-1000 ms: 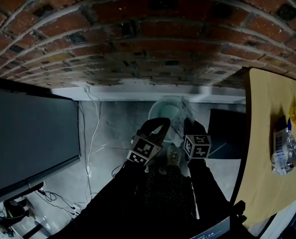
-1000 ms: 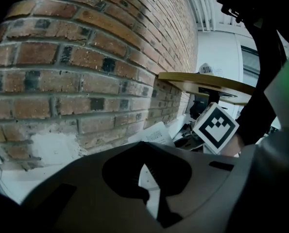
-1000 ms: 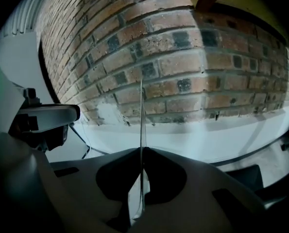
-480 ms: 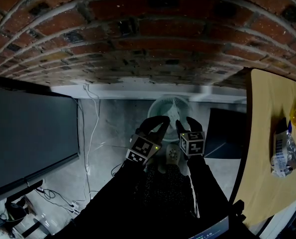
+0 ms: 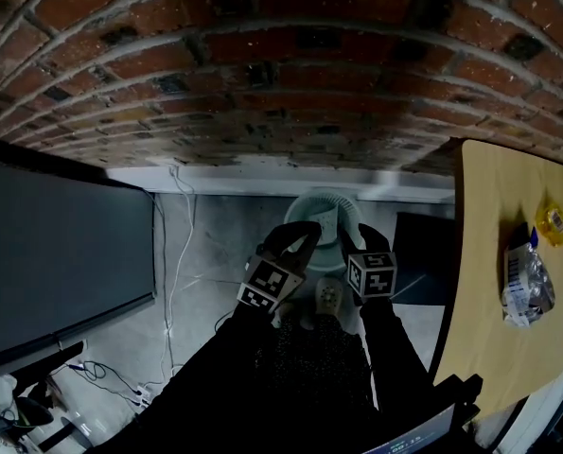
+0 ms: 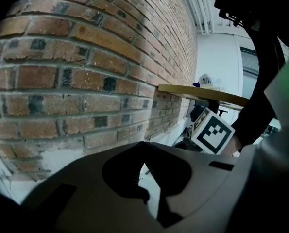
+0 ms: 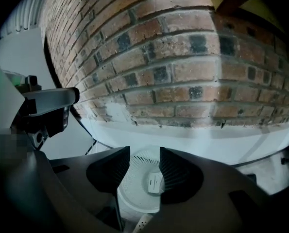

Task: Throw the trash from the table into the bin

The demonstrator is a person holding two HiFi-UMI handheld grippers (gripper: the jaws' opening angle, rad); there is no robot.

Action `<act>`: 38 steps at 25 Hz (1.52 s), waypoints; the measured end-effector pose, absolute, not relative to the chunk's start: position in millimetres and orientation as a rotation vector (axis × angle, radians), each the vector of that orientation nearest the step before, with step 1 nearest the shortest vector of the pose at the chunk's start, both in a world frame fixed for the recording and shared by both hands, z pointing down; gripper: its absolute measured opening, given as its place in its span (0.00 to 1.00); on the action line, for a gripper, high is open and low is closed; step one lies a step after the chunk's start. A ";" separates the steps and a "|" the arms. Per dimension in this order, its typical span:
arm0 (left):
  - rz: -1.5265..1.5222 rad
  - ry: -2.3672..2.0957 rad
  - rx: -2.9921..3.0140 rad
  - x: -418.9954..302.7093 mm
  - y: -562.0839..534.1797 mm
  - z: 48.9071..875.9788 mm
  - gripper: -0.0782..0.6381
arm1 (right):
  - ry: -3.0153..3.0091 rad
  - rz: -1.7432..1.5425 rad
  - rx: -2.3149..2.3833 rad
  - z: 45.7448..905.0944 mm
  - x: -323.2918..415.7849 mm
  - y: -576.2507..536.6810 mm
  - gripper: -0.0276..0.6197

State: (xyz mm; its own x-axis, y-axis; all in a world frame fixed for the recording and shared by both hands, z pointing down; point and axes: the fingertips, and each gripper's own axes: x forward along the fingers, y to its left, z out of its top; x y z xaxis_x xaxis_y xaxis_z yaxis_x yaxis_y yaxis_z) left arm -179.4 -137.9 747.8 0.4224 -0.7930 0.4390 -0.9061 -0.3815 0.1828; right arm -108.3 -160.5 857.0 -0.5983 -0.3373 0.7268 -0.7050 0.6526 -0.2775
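Release looked done: the right tool (image 7: 144,152), jaws just opening, partly apart and empty, hung above the bin (image 7: 130,178), where a white packet (image 7: 154,182) lay. Closed on nothing, the left tool (image 6: 145,166) sat beside it. Next, 1 tool would likely need to reach the crumpled bag (image 5: 523,288) on the tabletop (image 5: 484,339).

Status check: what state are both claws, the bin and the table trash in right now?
right claw: open, jaws just been opening, nothing between them.
left claw: shut, empty.
bin: upright, white scrap inside.
plastic bag: lying on the table, not binned.
yellow item: on the table, near the bag.
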 end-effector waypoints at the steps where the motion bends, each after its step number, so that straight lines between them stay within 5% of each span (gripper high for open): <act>1: 0.391 -1.456 2.289 -180.8 -136.7 741.7 0.12 | -2.229 0.722 0.809 847.2 -107.9 -162.5 0.33; 9: 0.365 -1.472 2.320 -173.6 -130.5 678.8 0.12 | -2.322 0.687 0.911 745.6 -90.1 -168.5 0.32; 19: 0.298 -1.563 2.340 -173.3 -128.9 588.0 0.12 | -2.443 0.594 0.947 638.7 -81.9 -171.4 0.07; 38: 0.251 -1.610 2.483 -156.6 -128.3 461.1 0.12 | -2.585 0.364 1.141 471.8 -35.5 -167.5 0.06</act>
